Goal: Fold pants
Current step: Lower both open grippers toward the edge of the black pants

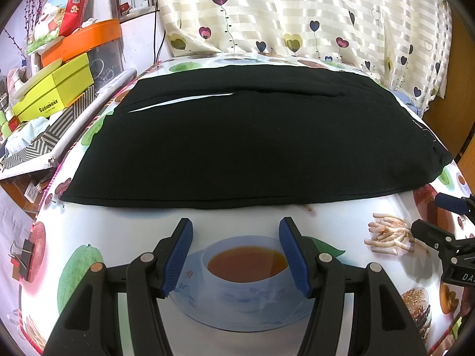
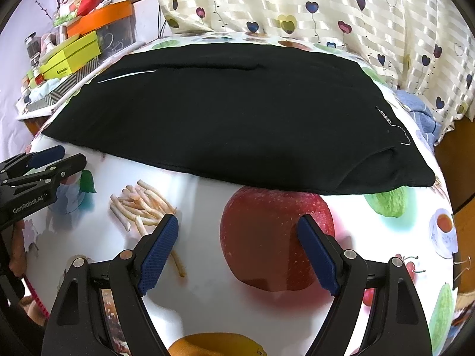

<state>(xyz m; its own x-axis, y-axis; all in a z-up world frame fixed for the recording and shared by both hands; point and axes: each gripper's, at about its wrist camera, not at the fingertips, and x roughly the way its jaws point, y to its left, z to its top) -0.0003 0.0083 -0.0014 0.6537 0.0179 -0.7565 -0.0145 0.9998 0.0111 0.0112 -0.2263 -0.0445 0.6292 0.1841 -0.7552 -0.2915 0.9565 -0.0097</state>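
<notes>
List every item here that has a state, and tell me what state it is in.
Black fabric pants: lying flat on the table, folded over, not gripped.
Left gripper: jaws open, holding nothing, short of the pants' near edge.
Right gripper: jaws open, holding nothing, short of the pants.
Fruit-print plastic tablecloth: spread smooth.
</notes>
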